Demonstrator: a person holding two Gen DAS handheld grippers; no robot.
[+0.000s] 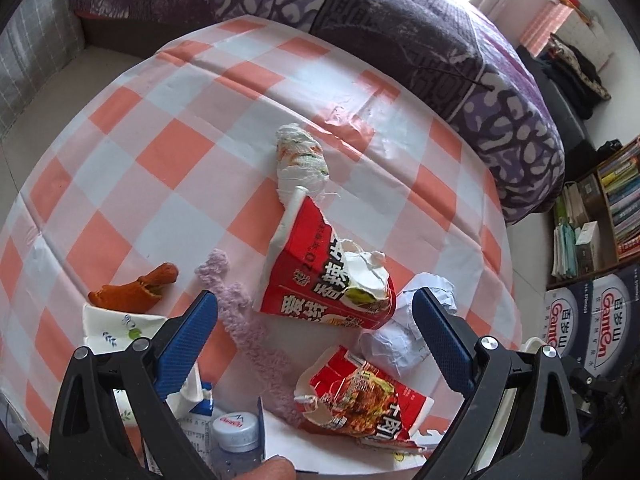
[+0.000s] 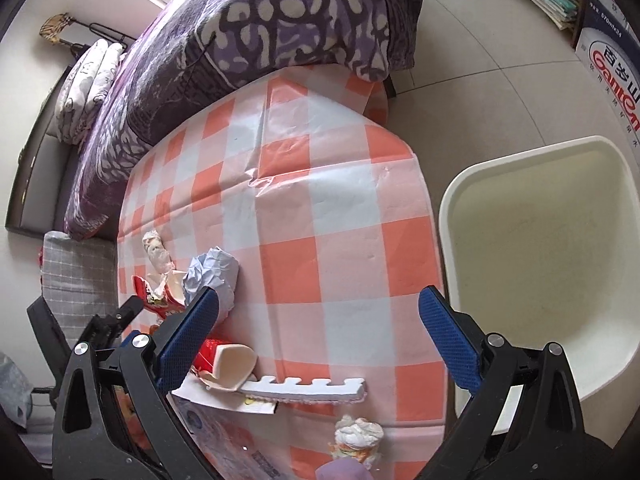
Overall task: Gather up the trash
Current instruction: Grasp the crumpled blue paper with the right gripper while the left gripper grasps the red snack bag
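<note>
On the checked tabletop (image 1: pixel 168 128) the trash lies scattered: an orange peel (image 1: pixel 134 286) at left, then a torn red noodle cup (image 1: pixel 320 272) and a crumpled paper ball (image 1: pixel 404 336). The left gripper (image 1: pixel 316 312) hangs spread wide over the cup, empty. The right gripper (image 2: pixel 320 308) gapes empty beside a cream bin (image 2: pixel 536 248).

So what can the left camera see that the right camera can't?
Only the left view shows the orange peel, the bottle cap, the fuzzy purple strip and the bookshelf. Only the right view shows the white bin beside the table and the white foam strip. Both show the checked tablecloth, the crumpled paper ball, torn red cups and the purple blanket. Both tongs are open.
</note>
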